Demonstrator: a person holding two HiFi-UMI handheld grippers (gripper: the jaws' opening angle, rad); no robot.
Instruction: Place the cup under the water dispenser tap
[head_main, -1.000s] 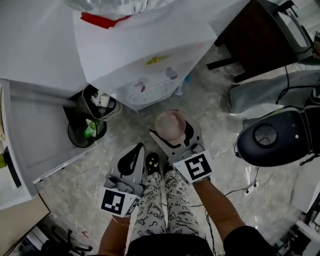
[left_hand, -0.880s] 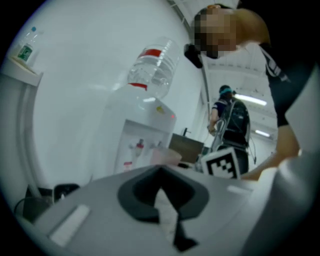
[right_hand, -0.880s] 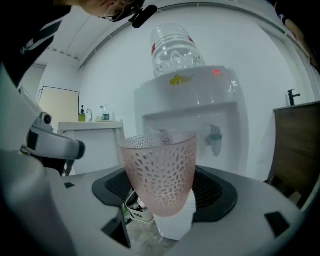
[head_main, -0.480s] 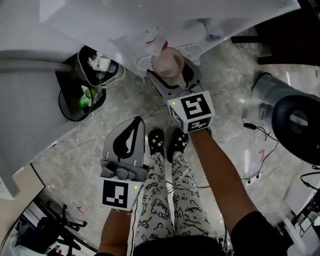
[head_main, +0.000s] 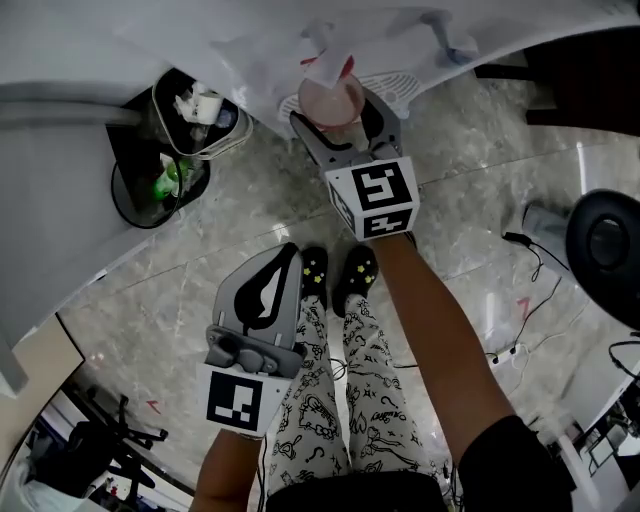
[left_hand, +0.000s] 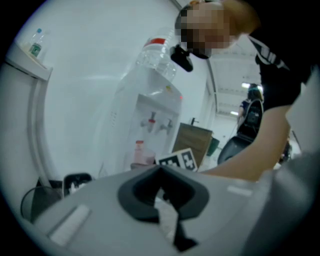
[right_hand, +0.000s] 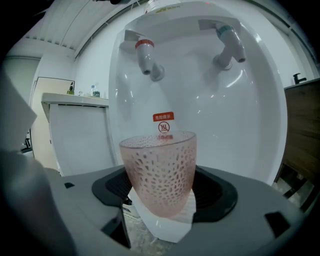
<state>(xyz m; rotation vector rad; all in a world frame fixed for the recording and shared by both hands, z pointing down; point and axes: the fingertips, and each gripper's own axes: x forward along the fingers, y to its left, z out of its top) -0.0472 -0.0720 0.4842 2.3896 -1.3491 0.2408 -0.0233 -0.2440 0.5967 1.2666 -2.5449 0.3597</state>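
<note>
R gripper (right_hand: 162, 192): jaws clamped on the cup (right_hand: 159, 172), one pad each side of its lower half. The cup is pink, translucent, w/ a pitted pattern, upright, mouth up, looks empty. It's in front of the water dispenser (right_hand: 210, 115) recess. Its rim is below the red tap (right_hand: 147, 59) and offset a bit to that tap's right. The blue tap (right_hand: 229, 44) is further right, up high. A red warning sticker (right_hand: 163, 117) on the dispenser back wall shows just above the rim in the right gripper view.

Head view: cup sits at the left edge of the white drip tray (head_main: 395, 85). Can't tell if the base touches the tray or hangs above it, since the gripper body blocks that. The marker cube (head_main: 372, 197) on R gripper faces the cam, w/ the forearm (head_main: 430, 330) stretched fwd.

L gripper (head_main: 282, 265): held low and back by the person's legs (head_main: 340, 400), well apart from the dispenser. Nothing between the jaws. Tips look closed together, w/ only a thin sliver of floor showing past the pads, but the left gripper view is soft, so approx. That cam sees the dispenser side-on, w/ a water bottle (left_hand: 159, 52) on top.

Surroundings:
- grey marble floor (head_main: 480, 200)
- black bin (head_main: 160, 190) and wire basket (head_main: 195, 110) w/ trash, both left of the dispenser
- black shoes (head_main: 314, 272) w/ yellow dots, between the two grippers
- round black fan-like unit (head_main: 610, 240) far right, w/ cables (head_main: 525, 300) near it
</note>
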